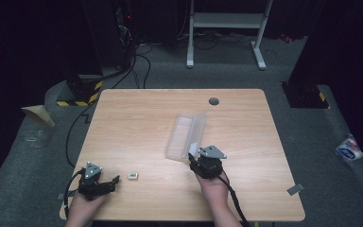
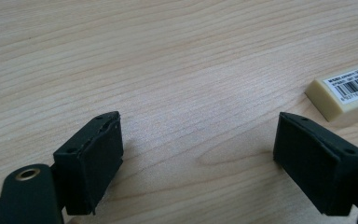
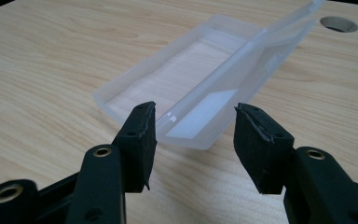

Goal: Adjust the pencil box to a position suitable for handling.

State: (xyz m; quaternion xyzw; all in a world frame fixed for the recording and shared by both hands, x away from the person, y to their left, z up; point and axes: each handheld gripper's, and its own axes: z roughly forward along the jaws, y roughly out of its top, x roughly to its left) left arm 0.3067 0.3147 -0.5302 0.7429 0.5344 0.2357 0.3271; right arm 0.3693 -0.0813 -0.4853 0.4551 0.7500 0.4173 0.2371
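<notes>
A light wooden table [image 1: 137,113] stands on grey carpet [image 1: 307,142] in a dark room; behind it, a white metal frame [image 1: 227,21] and black cables [image 1: 139,59].

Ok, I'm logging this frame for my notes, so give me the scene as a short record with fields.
surface: wooden table
case: clear plastic box, lid open, nothing visible inside
small item: eraser, barcode label up, lying flat
left gripper: open, nothing between the jaws, eraser just beyond one jaw
right gripper: jaws apart at the box's near end, pads not touching it
</notes>
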